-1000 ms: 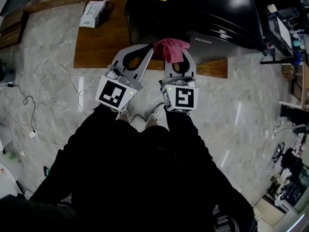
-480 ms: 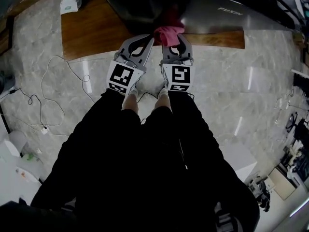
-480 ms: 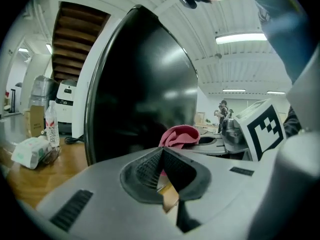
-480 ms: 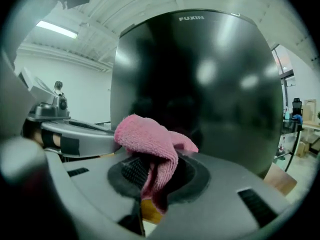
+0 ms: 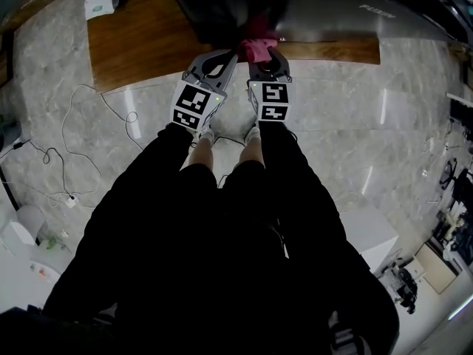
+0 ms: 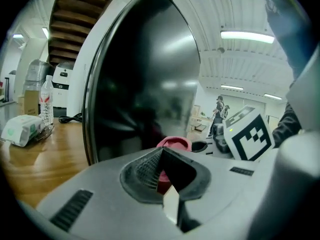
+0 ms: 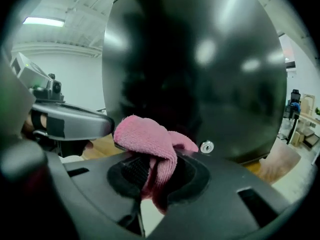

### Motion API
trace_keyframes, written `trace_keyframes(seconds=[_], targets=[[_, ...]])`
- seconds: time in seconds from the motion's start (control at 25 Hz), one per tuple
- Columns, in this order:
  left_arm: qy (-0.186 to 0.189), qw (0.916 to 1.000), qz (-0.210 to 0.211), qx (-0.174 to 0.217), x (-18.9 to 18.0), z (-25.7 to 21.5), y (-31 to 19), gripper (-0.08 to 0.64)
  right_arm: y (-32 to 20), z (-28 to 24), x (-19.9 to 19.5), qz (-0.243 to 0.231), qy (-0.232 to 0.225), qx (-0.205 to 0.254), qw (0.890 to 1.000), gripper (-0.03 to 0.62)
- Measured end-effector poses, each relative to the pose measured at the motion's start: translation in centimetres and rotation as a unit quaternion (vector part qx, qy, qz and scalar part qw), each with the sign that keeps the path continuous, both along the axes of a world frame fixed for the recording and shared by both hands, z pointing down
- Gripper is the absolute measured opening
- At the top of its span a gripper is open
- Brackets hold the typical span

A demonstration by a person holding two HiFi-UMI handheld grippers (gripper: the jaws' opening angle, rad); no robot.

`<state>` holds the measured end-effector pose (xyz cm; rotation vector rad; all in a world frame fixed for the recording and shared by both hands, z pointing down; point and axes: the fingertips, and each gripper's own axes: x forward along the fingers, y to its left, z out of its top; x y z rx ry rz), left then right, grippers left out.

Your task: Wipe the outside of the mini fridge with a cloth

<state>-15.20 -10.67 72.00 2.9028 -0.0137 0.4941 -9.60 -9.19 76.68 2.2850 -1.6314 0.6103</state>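
On a wooden platform (image 5: 144, 46), the black fridge (image 7: 200, 74) faces both grippers. The right gripper (image 7: 156, 176) pinches the pink cloth (image 7: 147, 134) just short of the door. The left gripper (image 6: 161, 156) is pressed together and empty. Wiping looks hardly begun.

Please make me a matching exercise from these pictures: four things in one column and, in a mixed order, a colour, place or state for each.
Things:
1. pink cloth
2. left gripper
3. water bottle
4. mini fridge

Descriptions:
A. glossy black
B. standing upright on the wooden surface
C. clamped in the right gripper
D. shut, holding nothing

Pairs: 1-C, 2-D, 3-B, 4-A
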Motion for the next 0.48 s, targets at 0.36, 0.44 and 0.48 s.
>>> trace_keyframes(seconds=[0.36, 0.44, 0.48], targets=[[0.029, 0.9981, 0.049, -0.025, -7.1, -8.6, 2.6, 0.002, 5.3, -12.1, -8.2, -0.034, -0.035, 0.086, 0.995, 0.084], [0.037, 0.9961, 0.068, -0.042, -8.9, -11.1, 4.3, 0.002, 6.9, -16.1, -10.4, -0.046, -0.043, 0.111, 0.992, 0.084], [0.041, 0.9948, 0.079, -0.049, -9.8, -12.4, 5.4, 0.002, 7.7, -18.2, -11.4, -0.054, -0.045, 0.123, 0.99, 0.084]])
